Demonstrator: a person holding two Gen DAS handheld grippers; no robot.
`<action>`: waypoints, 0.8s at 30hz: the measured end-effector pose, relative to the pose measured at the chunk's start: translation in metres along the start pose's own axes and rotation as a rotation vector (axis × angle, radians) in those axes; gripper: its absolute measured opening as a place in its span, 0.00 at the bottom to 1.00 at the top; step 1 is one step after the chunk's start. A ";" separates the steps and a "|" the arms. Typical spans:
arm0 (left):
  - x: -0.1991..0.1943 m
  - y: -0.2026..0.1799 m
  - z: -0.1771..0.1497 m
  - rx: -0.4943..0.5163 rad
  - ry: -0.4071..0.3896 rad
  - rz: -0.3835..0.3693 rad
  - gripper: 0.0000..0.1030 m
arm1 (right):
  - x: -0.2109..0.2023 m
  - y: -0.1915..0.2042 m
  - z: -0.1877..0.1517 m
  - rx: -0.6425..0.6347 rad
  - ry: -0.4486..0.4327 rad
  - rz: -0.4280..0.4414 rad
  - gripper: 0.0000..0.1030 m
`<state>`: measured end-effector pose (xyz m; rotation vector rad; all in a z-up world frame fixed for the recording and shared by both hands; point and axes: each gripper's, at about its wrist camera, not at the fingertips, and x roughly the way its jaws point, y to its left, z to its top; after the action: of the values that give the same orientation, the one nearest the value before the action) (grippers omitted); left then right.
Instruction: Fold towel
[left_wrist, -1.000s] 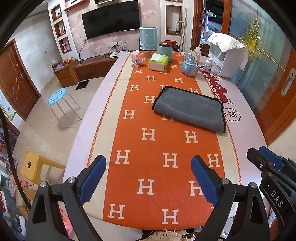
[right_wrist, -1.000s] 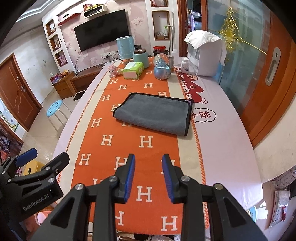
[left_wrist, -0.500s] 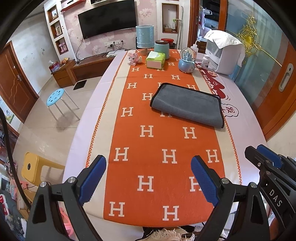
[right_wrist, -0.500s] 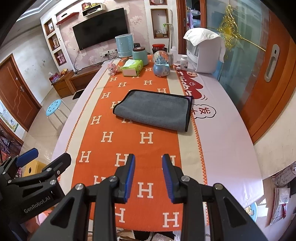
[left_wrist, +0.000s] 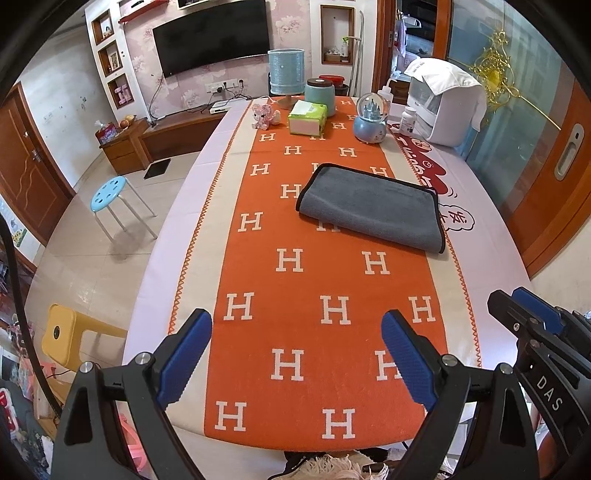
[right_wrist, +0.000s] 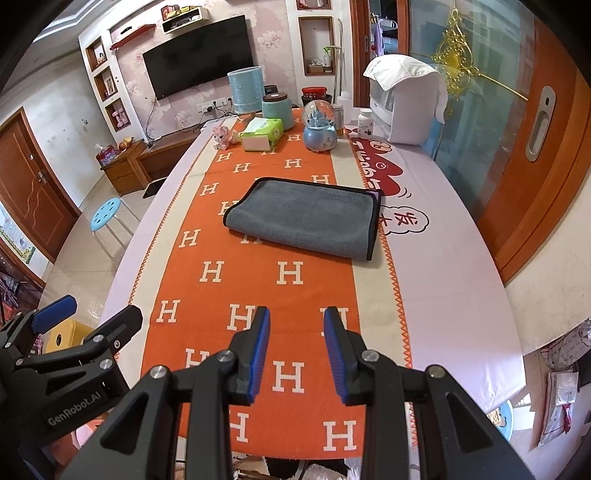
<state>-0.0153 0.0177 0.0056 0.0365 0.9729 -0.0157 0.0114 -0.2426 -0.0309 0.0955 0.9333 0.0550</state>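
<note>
Both wrist views from the near table (left_wrist: 491, 258) end, facing lengthwise, sharing the towel (left_wrist: 373, 206).

The left gripper (left_wrist: 297, 354) hovers near the table's (left_wrist: 491, 258) front edge, jaws spread wide and empty. The right gripper (right_wrist: 297, 350) hovers beside it, jaws narrowly parted, empty.
</note>
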 end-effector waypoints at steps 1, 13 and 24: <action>0.000 0.000 0.000 0.001 0.000 -0.001 0.90 | 0.000 0.000 0.000 -0.001 0.000 0.001 0.29; 0.000 -0.003 0.000 0.005 0.004 -0.002 0.90 | 0.001 -0.001 0.000 -0.001 0.002 0.000 0.29; 0.000 -0.003 0.001 0.003 0.004 -0.004 0.90 | 0.001 -0.002 0.000 0.000 0.005 0.000 0.29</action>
<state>-0.0148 0.0147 0.0058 0.0375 0.9766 -0.0209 0.0116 -0.2443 -0.0317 0.0949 0.9386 0.0553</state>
